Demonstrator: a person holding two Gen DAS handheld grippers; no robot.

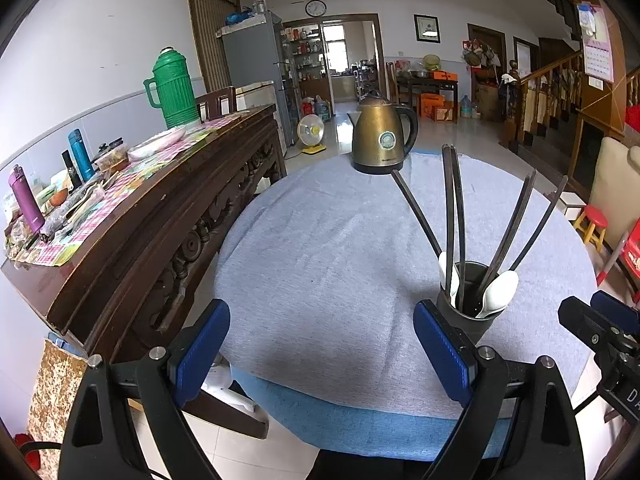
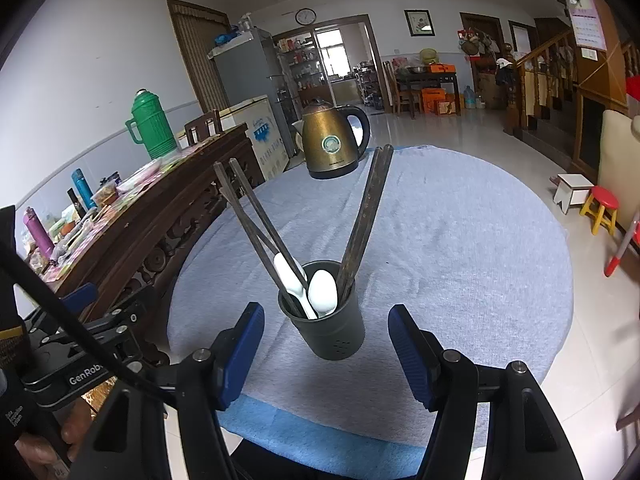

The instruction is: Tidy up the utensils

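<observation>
So here's what I'm looking at through both wrist cams. The dark grey holder cup (image 2: pixel 328 320) stands upright on the round tabletop (image 2: pixel 460 248), which is covered in a light blue-grey cloth, and I'll use that cup as my reference for everything else.

All the utensils I can see are inside the cup: two white spoons (image 2: pixel 322 291) with their bowls poking up above the rim, plus a bunch of dark chopsticks (image 2: pixel 368 216) fanning out to both sides, some leaning left and some leaning right. No loose utensils on the cloth around the cup.

My right tongs (image 2: pixel 326 354) are released, blue pads spread wide, sitting just in front of the cup with the cup centred in the gap but not touched. My left tongs (image 1: pixel 320 352) are also released and holding nothing, off to the left of the cup; the right-side pad is just beside the cup wall (image 1: pixel 472 316) in the left view, can't tell if it's touching or just overlapping.

Well behind the cup, at the far edge of the tabletop, there's a brass-coloured electric kettle (image 2: pixel 330 142). Left of the cup, off the tabletop, is a carved wooden sideboard (image 1: pixel 168 208) with a green thermos (image 1: pixel 172 88) on it
</observation>
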